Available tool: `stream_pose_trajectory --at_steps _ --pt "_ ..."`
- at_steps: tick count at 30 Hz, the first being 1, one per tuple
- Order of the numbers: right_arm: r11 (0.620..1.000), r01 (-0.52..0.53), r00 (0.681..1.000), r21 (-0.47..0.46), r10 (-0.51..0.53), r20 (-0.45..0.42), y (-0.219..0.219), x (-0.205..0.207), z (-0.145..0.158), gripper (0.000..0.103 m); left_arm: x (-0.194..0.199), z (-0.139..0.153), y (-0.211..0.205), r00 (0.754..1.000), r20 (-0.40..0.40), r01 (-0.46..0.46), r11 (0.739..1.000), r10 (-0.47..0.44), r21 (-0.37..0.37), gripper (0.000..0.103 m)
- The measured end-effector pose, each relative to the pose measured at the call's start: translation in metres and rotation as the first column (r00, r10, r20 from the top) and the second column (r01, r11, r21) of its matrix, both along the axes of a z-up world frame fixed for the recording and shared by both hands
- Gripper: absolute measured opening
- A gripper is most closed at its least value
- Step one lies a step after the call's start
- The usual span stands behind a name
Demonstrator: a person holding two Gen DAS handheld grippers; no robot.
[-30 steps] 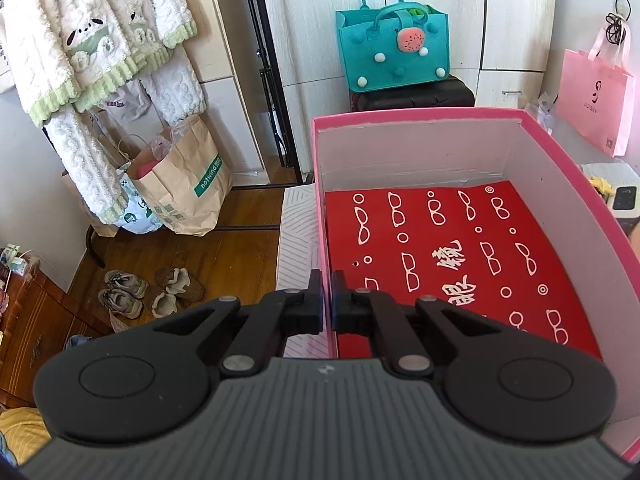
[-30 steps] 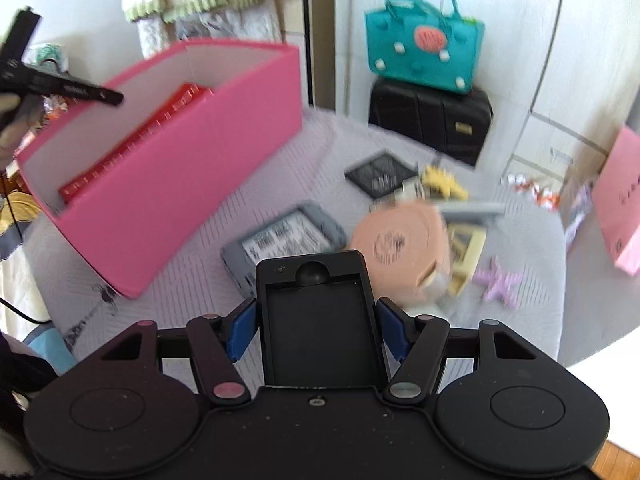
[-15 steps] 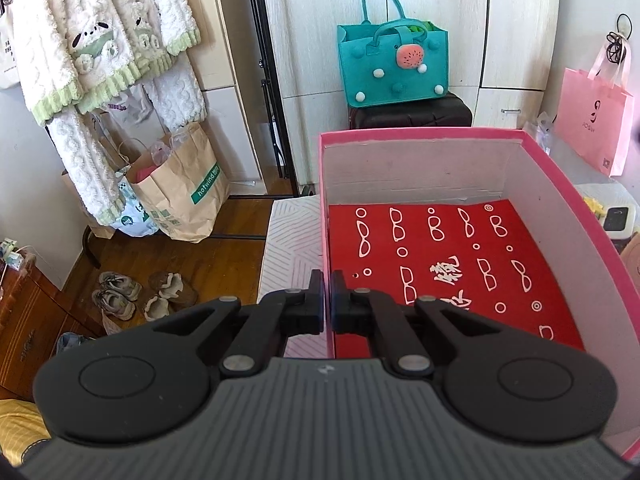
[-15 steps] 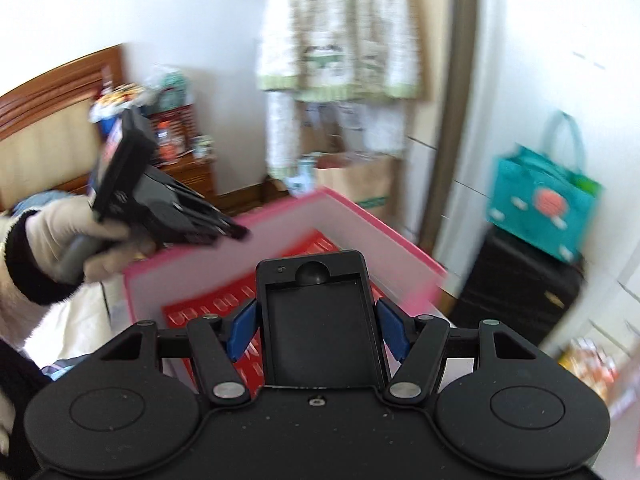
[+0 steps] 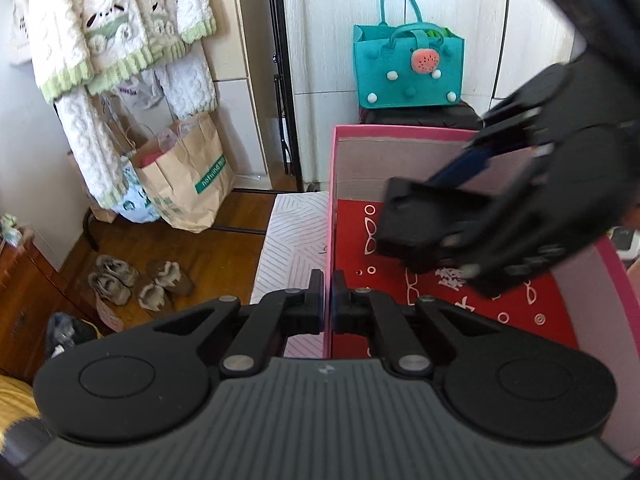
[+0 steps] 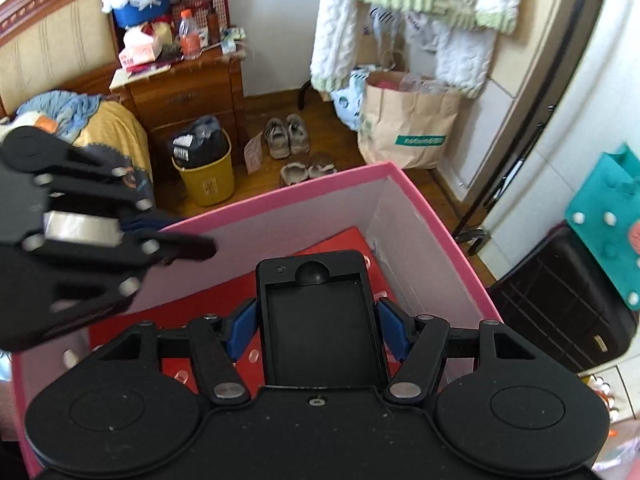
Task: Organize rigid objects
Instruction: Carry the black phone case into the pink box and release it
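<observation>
Pinching a black case, the right gripper is now swung over the pink box; left gripper is clamped on its wall; drop is judged next.

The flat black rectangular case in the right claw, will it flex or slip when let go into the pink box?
The flat black rectangular case looks rigid, keeping straight edges between the blue pads. Probably light. Its smooth faces might slide on the red liner.
</observation>
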State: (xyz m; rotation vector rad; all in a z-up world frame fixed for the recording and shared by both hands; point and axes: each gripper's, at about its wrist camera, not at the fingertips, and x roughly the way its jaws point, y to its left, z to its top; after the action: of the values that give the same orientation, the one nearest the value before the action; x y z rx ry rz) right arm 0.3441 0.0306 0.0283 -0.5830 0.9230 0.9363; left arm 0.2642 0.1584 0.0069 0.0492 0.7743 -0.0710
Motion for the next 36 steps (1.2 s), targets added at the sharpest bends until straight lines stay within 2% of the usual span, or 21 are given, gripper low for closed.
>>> stream_pose_trajectory --at_steps 3,6,8,10,15,20,23,28,31,36 --pt "0.999 -0.032 0.999 -0.042 0.032 -0.011 0.017 0.013 -0.017 0.069 -0.001 -0.001 0.001 1.0 0.001 -0.004 1.0 0.004 -0.008 0.003" --pt "0.994 -0.046 0.999 -0.098 0.045 -0.016 0.029 0.022 -0.032 0.068 -0.003 -0.002 -0.003 1.0 0.011 0.0 1.0 0.0 0.017 0.003" --pt "0.992 -0.065 0.997 -0.111 0.06 -0.053 0.035 0.028 -0.04 0.068 -0.003 -0.002 -0.005 1.0 0.014 0.001 1.0 -0.001 0.023 0.003" --pt "0.99 -0.083 0.996 -0.118 0.077 -0.053 0.036 0.028 -0.047 0.068 -0.003 -0.002 -0.004 1.0 0.015 0.0 1.0 0.0 0.018 0.003" --pt "0.986 -0.112 0.993 -0.127 0.107 -0.05 0.034 0.026 -0.051 0.068 -0.001 -0.002 -0.002 1.0 0.013 -0.012 1.0 0.012 0.001 0.003" --pt "0.986 -0.107 0.994 -0.13 0.106 -0.012 0.04 0.024 -0.049 0.071 -0.005 -0.002 -0.005 1.0 0.018 -0.011 1.0 0.011 0.016 0.003" --pt "0.996 -0.06 0.998 -0.071 0.06 -0.003 0.026 0.018 -0.029 0.075 -0.004 -0.002 -0.004 1.0 0.017 -0.01 1.0 0.01 0.011 0.003" --pt "0.993 0.067 0.998 0.101 -0.067 -0.007 -0.033 -0.009 0.019 0.077 -0.004 -0.002 -0.003 1.0 0.017 -0.016 1.0 0.015 0.004 0.003" --pt "0.966 0.178 0.984 0.186 -0.175 -0.033 -0.072 -0.03 0.038 0.078 -0.004 -0.002 0.0 1.0 0.015 -0.018 1.0 0.018 -0.019 0.003" --pt "0.905 0.343 0.939 0.25 -0.32 -0.129 -0.124 -0.066 0.052 0.078 -0.004 -0.002 0.0 1.0 0.015 -0.01 1.0 0.011 -0.019 0.003"
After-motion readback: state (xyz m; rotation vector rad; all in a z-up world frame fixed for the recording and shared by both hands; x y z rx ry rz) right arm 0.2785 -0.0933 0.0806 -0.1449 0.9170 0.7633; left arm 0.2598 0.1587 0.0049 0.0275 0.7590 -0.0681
